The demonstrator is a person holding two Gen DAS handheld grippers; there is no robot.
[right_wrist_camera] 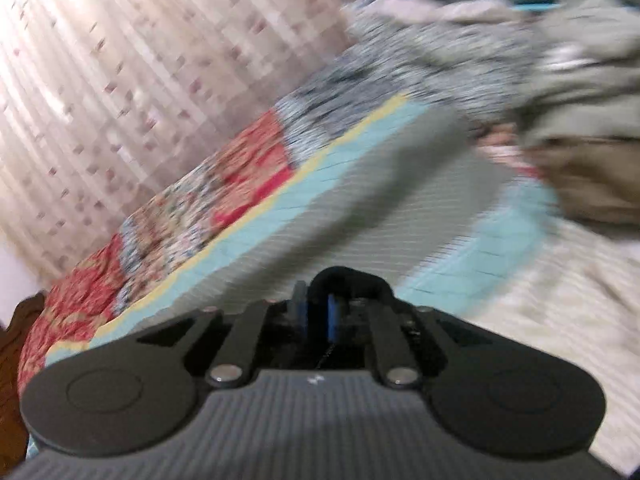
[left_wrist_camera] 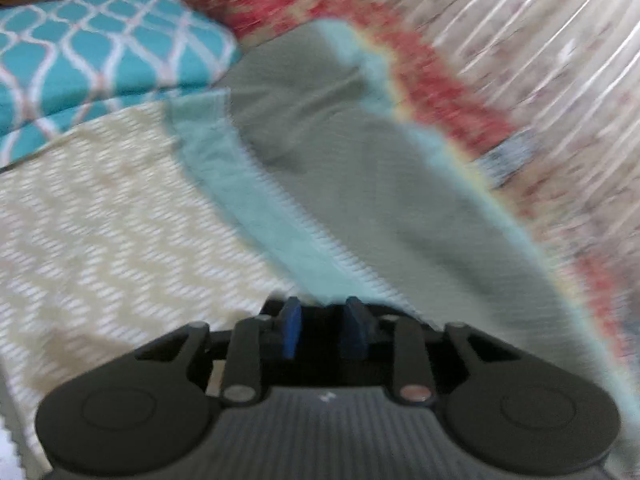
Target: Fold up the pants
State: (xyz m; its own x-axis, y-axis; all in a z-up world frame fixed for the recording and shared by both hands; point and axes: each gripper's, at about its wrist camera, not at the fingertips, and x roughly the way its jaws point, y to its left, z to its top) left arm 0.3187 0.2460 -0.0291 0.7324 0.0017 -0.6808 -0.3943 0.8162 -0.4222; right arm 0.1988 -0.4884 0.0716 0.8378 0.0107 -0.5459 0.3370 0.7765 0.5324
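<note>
Grey pants lie flat and stretched out on a light teal sheet on the bed. In the left wrist view, my left gripper hovers at the near end of the pants with its blue pads apart and nothing between them. In the right wrist view the same grey pants run away from my right gripper, whose blue pads stand close together; a dark fold sits over their tips, too blurred to identify. Both views are motion-blurred.
A teal patterned pillow lies at the far left. A cream patterned bedspread covers the near bed. A red floral quilt borders the sheet. A heap of other clothes lies at the far right. Curtains hang behind.
</note>
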